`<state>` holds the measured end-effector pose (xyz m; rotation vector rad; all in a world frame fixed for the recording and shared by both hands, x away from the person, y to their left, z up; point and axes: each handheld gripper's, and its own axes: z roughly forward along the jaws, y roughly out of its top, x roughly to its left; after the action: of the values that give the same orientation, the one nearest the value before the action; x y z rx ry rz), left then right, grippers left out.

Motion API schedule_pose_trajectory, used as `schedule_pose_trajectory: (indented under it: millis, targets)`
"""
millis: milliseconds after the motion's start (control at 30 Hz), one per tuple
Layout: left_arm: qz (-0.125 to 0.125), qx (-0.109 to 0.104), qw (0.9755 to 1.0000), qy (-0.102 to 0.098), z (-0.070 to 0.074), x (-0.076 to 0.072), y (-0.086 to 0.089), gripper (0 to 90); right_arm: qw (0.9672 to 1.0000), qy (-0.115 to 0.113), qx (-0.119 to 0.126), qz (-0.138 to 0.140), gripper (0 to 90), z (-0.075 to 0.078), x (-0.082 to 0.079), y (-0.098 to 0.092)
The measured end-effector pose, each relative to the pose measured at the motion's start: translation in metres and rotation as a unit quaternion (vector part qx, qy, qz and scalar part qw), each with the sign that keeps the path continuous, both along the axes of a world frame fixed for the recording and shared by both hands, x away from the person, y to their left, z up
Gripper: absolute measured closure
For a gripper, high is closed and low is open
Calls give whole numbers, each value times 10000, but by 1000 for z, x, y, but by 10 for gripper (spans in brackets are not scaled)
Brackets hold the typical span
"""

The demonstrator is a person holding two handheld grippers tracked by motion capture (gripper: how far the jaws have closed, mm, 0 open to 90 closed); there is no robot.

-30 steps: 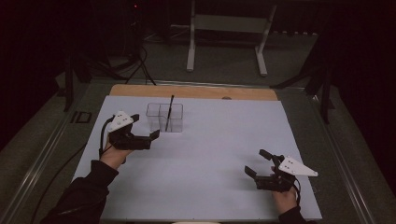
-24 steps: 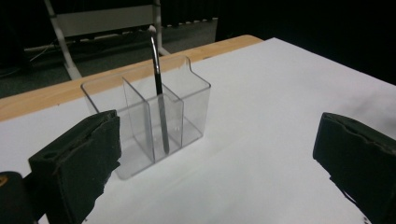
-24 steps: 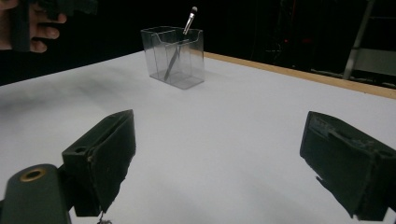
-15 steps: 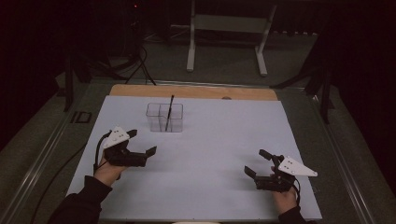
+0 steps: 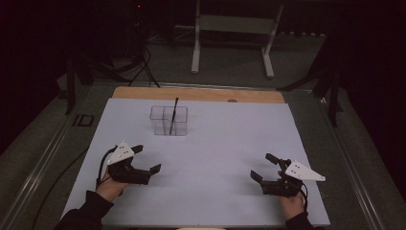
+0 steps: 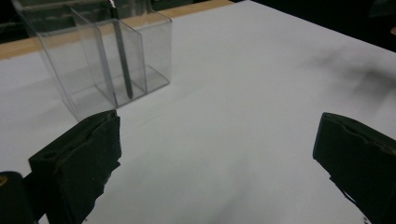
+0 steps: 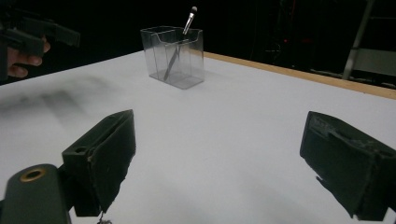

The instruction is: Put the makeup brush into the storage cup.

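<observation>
At the near right of the white table sheet (image 5: 225,143), the right gripper (image 5: 266,167) rests low with its jaws spread wide and empty. At the near left, the left gripper (image 5: 147,159) likewise has its jaws parted, grasping nothing. Farther back, left of centre, the clear holder (image 5: 168,120) stands upright with a makeup brush (image 5: 173,115) leaning inside its right compartment.

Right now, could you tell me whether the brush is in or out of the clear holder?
In: the brush leans inside the clear holder, tip above the rim.
</observation>
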<state>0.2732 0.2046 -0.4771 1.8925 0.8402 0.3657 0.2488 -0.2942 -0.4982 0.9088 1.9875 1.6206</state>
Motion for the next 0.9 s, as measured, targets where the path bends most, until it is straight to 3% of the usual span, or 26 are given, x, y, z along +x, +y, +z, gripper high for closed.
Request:
schedule_pose_trajectory:
  millis: [333,567,800,900]
  targets:
    - [-327,62,9991,277,-26,-13,0,24,10000,37,15,-9,105,0,0,0]
    - [-571,-116,9978,304,-31,-16,11,24,10000,37,14,-7,105,0,0,0]
    - [-623,-169,9972,375,-38,-20,25,24,10000,45,-3,2,105,0,0,0]
    - [-644,-70,9972,379,-38,-22,29,25,10000,44,-1,-2,105,0,0,0]
